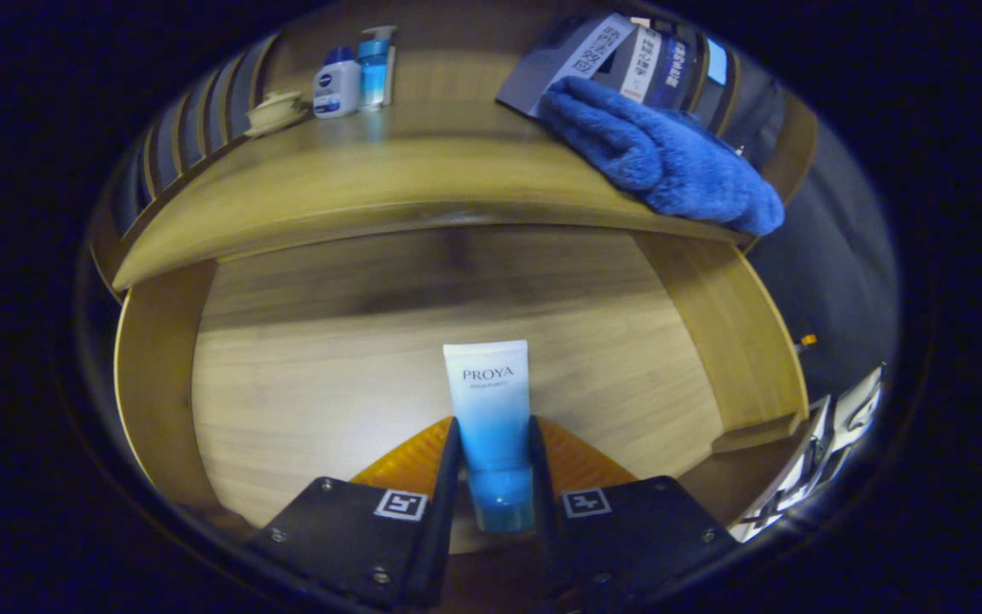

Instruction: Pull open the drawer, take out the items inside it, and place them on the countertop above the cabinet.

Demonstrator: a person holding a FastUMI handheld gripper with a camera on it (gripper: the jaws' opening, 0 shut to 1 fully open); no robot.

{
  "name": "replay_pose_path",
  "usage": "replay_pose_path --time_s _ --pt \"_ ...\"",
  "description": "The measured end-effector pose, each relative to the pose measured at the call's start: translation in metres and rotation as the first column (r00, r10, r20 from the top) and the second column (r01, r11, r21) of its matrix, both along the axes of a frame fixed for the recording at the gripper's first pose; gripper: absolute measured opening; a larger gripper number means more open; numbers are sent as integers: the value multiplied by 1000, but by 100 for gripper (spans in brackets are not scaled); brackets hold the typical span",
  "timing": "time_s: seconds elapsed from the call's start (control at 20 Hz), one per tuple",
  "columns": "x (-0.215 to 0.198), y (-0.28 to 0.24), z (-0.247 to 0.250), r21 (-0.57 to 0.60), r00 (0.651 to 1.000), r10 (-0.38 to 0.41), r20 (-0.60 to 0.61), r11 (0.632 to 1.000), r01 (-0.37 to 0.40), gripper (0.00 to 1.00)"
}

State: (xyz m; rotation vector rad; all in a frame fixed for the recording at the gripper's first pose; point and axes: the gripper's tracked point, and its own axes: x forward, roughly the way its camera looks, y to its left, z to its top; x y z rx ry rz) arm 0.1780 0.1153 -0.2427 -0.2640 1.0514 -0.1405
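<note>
The gripper (495,460) has a finger against each side of the tube (488,409), covering its lower flanks, and whether the cap end touches the drawer (303,384) floor cannot be told. The drawer's near wall lies hidden behind the gripper body. On the desk (355,188), the blue towel (661,158) covers the lower parts of the booklets (602,55). The small cup (274,111) at far left is too tiny to make out.

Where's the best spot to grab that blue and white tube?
Low on the tube, near its cap end, coming from above the open drawer. The flat body narrows there, so each finger meets a side. The gripper is shut on it there.
</note>
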Motion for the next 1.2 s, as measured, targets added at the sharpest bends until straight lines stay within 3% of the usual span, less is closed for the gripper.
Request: replay_pose_path --time_s 0.35,0.65,0.85,1.2 --pt "-5 -31 65 -23 986 -89 142 995 93 43" --pt "12 -25 124 0 950 -90 300 996 94 43" --pt "40 10 140 88 923 -54 381 996 22 43" --pt "88 74 127 212 913 33 407 969 -129 43"
